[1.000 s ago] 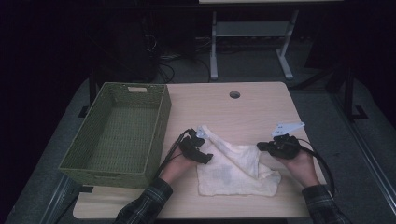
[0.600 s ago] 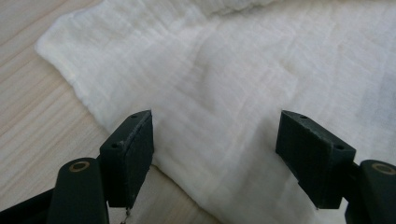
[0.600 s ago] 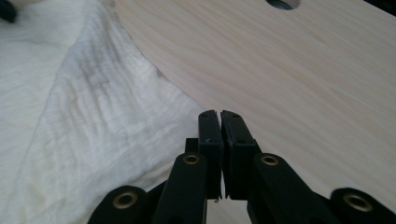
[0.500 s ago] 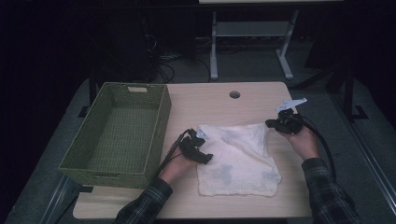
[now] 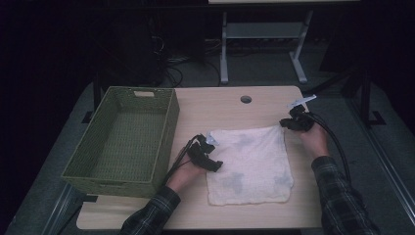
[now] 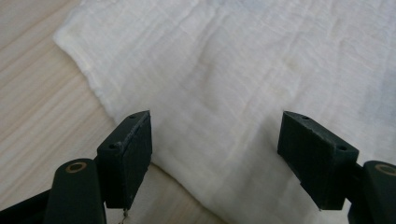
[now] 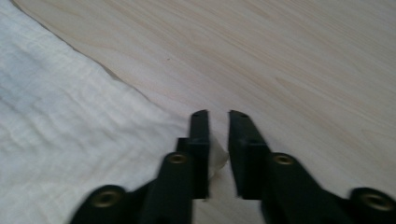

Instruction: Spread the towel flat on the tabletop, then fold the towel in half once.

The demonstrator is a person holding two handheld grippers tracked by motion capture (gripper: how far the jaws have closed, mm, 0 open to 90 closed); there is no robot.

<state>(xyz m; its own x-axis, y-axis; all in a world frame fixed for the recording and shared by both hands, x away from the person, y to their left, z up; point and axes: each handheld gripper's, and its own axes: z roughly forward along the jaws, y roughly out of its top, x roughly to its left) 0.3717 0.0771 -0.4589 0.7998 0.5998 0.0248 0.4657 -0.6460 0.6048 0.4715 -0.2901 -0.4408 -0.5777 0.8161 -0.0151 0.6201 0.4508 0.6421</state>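
Note:
A white cloth (image 5: pixel 249 164) lies spread flat on the light wooden table (image 5: pixel 220 107). My left gripper (image 5: pixel 213 152) rests at the cloth's left edge. In the left gripper view its jaws stand wide open over the cloth (image 6: pixel 233 70), and the left gripper (image 6: pixel 215 154) holds nothing. My right gripper (image 5: pixel 289 122) sits at the cloth's far right corner. In the right gripper view the right gripper (image 7: pixel 218 126) has its jaws almost together, pinching the tip of the cloth (image 7: pixel 70 116) corner just above the tabletop.
A green woven basket (image 5: pixel 117 181) stands on the left part of the table, beside my left hand. A round cable hole (image 5: pixel 246 99) lies near the far edge. Bare wood runs along the far side and front edge. Cables trail from both grippers.
My right gripper has moved away and to the right with the cloth corner, pulling the bunched cloth out flat. The left gripper has stayed at the left edge.

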